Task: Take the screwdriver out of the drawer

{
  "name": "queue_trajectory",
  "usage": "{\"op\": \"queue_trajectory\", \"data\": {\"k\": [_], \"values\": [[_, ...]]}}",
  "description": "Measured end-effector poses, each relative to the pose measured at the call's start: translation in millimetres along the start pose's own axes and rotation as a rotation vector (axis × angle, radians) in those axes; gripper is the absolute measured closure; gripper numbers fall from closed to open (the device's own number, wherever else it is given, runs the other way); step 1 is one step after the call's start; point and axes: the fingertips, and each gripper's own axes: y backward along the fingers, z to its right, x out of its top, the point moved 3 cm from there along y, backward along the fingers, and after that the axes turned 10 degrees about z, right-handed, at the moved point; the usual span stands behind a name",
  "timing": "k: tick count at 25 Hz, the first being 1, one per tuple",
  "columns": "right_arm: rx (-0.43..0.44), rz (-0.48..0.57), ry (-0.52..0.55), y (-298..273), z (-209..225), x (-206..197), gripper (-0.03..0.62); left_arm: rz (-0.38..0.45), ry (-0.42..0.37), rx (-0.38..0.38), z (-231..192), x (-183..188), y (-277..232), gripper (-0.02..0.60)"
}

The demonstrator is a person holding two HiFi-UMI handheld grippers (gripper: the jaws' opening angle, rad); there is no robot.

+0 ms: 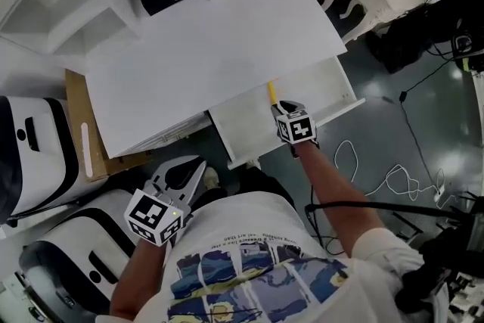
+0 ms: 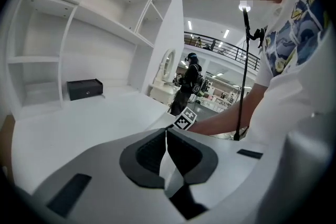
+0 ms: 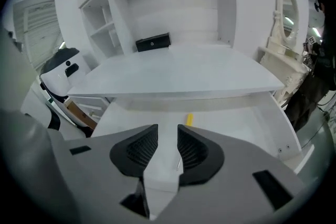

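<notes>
— Spotted the screwdriver [image 3: 189, 119]?
— Yes. Lies in the open drawer [image 1: 342, 91], yellow handle toward the drawer's back, just under the overhanging desk top [image 1: 212, 49], thin shaft pointing to the drawer's front.
— And the right gripper [image 3: 167, 139]?
— Hangs over the drawer's middle, tilted down, jaws spread, pinching nothing. Lined up over the shaft, probably so as to close on that rather than reach for the half-covered handle.
— Touching yet?
— Can't tell. Looks just above.
— Left gripper [image 2: 166, 150]?
— Held back, well outside the drawer's front corner, jaws pressed together, empty. Likely kept out of the way, not needed with the drawer already pulled out.
— Next?
— Probably lower, pinch the shaft, then lift straight up to clear the drawer's front wall.
</notes>
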Motion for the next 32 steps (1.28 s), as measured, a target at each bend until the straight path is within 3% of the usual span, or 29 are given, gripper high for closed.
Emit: {"op": "queue_trajectory", "data": {"k": [7,17,23,27,32], "values": [[-0.012,-0.12,-0.032,-47.9,42.6,-19.2,0.448,-0.012,0.025,0.098,-0.7,13.7,-31.1,0.567],[0.025,-0.249,-0.07,-89.9,51.6,-44.6,0.427,-0.043,0.071,0.21,3.6,17.0,-43.0,0.567],[-0.009,-0.271,-0.077,-99.0,55.6,-52.2,0.428,-0.051,0.071,0.24,-0.5,19.5,-42.3,0.568],[-0.054,-0.274,-0.056,-98.8,59.4,-52.4,0.49,-0.045,0.068,0.257,-4.4,21.8,-40.0,0.568],[-0.07,-0.274,-0.1,-99.1,61.4,-52.1,0.494,-0.039,0.061,0.253,-8.5,23.8,-34.7,0.568]]}}
